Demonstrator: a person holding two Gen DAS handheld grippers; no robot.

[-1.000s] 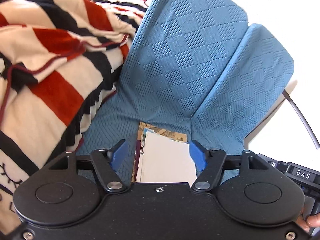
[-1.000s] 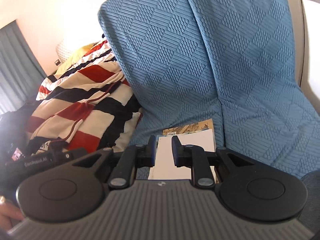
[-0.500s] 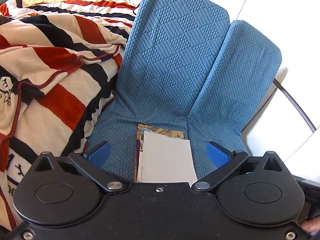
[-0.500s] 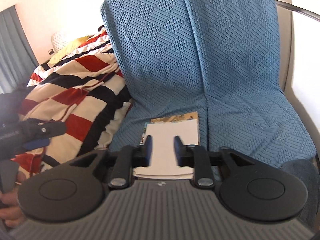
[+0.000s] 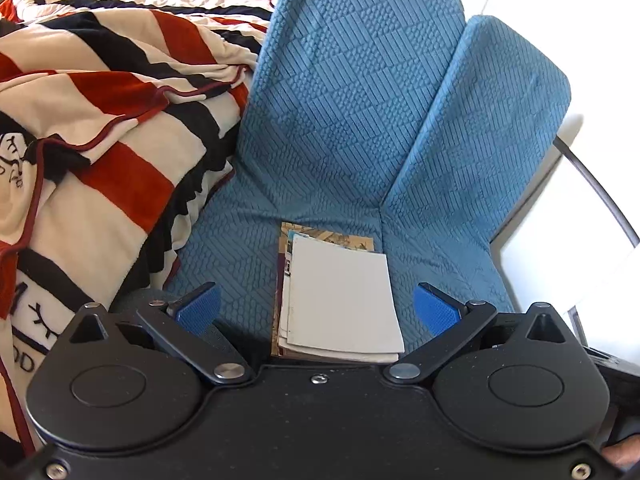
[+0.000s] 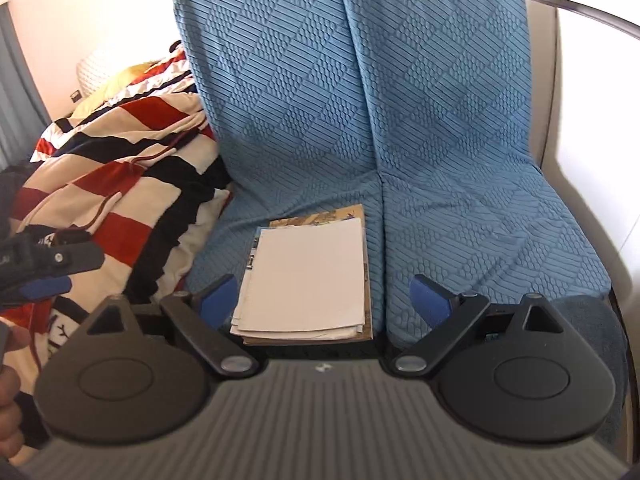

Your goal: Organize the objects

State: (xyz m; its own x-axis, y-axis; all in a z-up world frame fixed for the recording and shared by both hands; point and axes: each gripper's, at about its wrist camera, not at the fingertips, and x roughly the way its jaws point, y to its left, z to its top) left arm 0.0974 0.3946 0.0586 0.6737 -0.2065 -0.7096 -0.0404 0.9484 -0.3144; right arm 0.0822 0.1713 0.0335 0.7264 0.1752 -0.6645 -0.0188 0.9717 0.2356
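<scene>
Stack of papers and booklets (image 5: 340, 296) lying flat on the seat of a chair covered in blue textured fabric (image 5: 352, 120), beside a striped blanket (image 5: 100, 128) heaped on the left. The stack sits near the seat's front edge, its long axis running from the front edge back toward the backrest, a plain white sheet uppermost and a patterned cover showing at the far end. The left gripper (image 5: 316, 308) stands fully spread and holds nothing; the stack lies straight ahead, between the lines of its two blue pads without touching either. The right gripper (image 6: 326, 298) is opening, jaws already wide, and the stack (image 6: 306, 280) again lies between its fingers, untouched. Neither hand appears clearly nearer; both face the stack's near short edge, so any coming grasp would probably close across its width.
</scene>
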